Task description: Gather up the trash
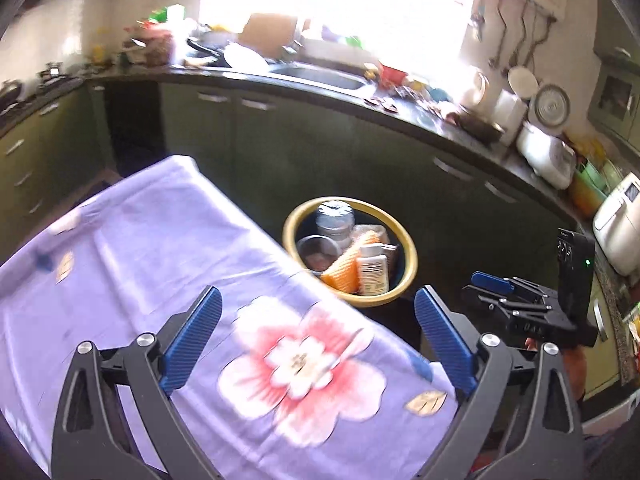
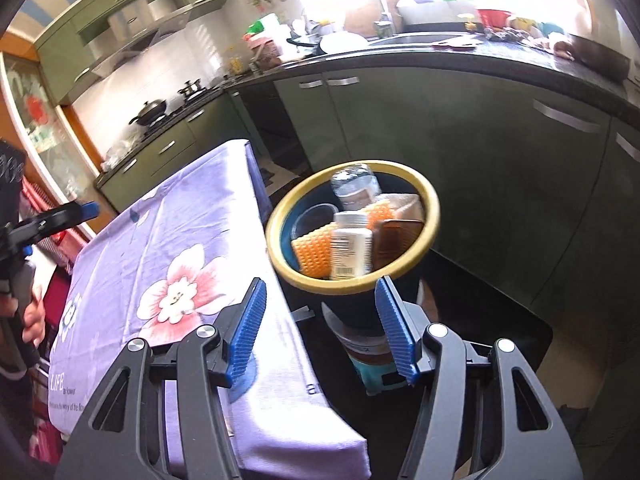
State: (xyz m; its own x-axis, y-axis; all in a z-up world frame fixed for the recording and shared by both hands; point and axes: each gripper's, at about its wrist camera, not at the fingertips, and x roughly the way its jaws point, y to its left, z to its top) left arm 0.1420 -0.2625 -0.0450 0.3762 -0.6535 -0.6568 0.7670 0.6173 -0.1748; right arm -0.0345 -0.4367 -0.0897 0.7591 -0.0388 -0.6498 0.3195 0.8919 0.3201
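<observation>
A dark bin with a yellow rim [image 1: 394, 236] [image 2: 432, 204] stands right of the table. It holds a white pill bottle [image 1: 373, 268] [image 2: 351, 246], an orange mesh piece [image 1: 346, 266] [image 2: 314, 254], a clear plastic bottle [image 1: 335, 220] [image 2: 356, 186], a clear cup [image 1: 318, 250] and a brown item [image 2: 398, 236]. My left gripper [image 1: 318, 336] is open and empty above the table. My right gripper [image 2: 322, 328] is open and empty just in front of the bin; it also shows in the left wrist view [image 1: 490, 282].
The table wears a purple floral cloth [image 1: 160, 248] [image 2: 168, 248]. The bin sits on a stack of small stools [image 2: 370, 354]. Green cabinets and a cluttered dark counter with a sink [image 1: 320, 76] [image 2: 416, 38] run behind. A stove with a wok [image 2: 150, 114] is at left.
</observation>
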